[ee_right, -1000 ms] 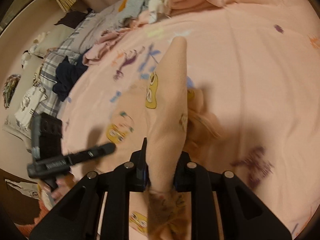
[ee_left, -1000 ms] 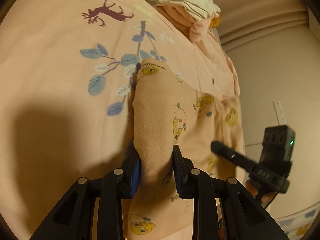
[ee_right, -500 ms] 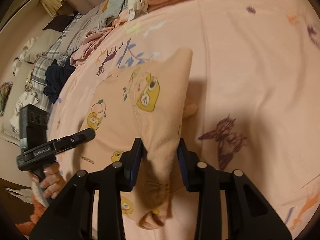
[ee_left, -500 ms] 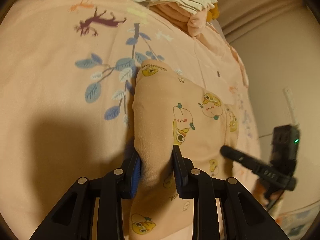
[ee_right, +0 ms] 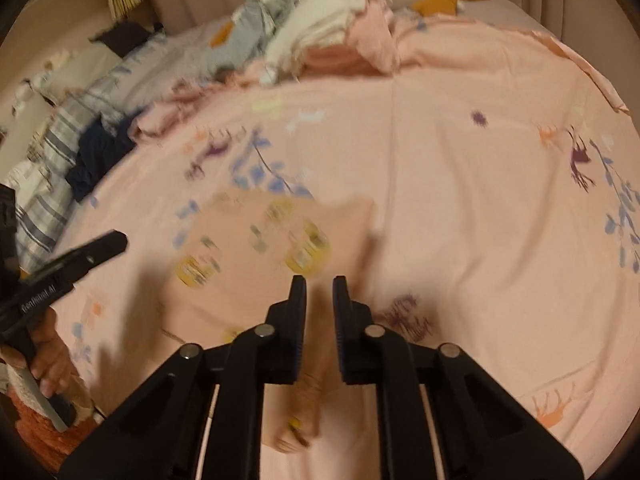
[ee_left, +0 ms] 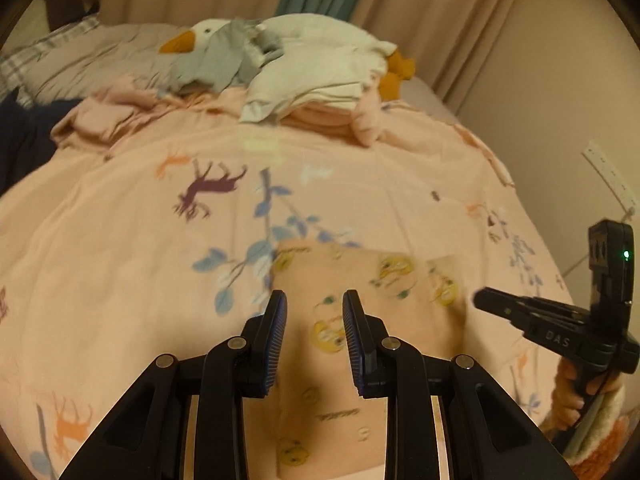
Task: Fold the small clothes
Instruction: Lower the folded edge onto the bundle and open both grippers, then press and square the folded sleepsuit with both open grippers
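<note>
Small peach garment with yellow cartoon prints, and it's down flat on the bed! Widest of all is the pink bedspread with its deer and blue leaves, running out on every side of the fingers. Far beyond the fingertips sits a heap of clothes, white and pink, and a plush goose pokes its orange beak out just left of it.

Nearer in, the garment lies straight ahead of and beneath the left gripper, its far edge touching the blue leaf print. That gripper hangs above the cloth, fingers a modest gap apart, nothing between them.

Over to the right gripper: it too is clear above the garment, which spreads ahead and to the left of its fingers. Its jaws have just been closing, a narrow slit now, and through the blur no cloth looks pinched there.

A hand grips its handle.
</note>
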A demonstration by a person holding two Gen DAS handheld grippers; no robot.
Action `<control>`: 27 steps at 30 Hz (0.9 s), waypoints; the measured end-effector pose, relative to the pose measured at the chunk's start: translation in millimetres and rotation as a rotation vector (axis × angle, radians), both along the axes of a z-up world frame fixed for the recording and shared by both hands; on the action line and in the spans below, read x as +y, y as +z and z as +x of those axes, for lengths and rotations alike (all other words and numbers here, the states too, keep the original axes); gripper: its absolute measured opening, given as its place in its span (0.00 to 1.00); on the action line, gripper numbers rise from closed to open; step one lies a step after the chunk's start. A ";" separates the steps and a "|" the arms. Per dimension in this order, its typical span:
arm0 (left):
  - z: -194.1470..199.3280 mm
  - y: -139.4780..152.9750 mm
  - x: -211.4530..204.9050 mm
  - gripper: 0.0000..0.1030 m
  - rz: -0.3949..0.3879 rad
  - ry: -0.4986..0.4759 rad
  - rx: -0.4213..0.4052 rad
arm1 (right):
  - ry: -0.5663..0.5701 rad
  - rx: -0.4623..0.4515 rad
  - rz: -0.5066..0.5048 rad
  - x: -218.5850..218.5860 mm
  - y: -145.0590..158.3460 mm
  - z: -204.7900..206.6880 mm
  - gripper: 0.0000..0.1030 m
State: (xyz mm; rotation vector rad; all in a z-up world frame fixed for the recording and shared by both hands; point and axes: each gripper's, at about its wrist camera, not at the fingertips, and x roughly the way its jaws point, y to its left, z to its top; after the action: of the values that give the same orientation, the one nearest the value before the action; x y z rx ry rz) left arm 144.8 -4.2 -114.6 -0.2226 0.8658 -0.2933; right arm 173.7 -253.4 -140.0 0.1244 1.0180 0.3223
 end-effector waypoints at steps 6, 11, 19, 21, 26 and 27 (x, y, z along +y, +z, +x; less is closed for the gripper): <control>7.3 -26.7 -47.9 0.25 0.210 -0.024 -0.029 | 0.016 -0.001 0.045 20.9 -6.7 16.1 0.11; 17.1 -58.5 -55.2 0.25 0.226 -0.055 0.070 | -0.034 0.079 0.029 24.5 -37.4 27.6 0.10; 17.3 -78.2 -58.3 0.24 0.261 -0.070 0.087 | -0.039 0.139 0.030 8.5 -76.0 24.9 0.03; 14.6 -79.8 -63.5 0.24 0.288 -0.062 0.059 | -0.063 0.143 0.070 2.9 -81.3 24.8 0.03; 18.0 -80.4 -62.3 0.24 0.282 -0.050 0.063 | -0.052 0.131 0.053 5.1 -81.5 23.9 0.03; 18.4 -80.2 -61.0 0.24 0.274 -0.049 0.066 | -0.056 0.130 0.040 6.8 -80.7 24.1 0.03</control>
State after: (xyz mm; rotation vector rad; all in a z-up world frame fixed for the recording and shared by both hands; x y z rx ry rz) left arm 163.2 -65.2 -194.8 0.0444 0.9675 -0.2110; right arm 197.8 -246.6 -220.7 0.2116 1.1349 0.2868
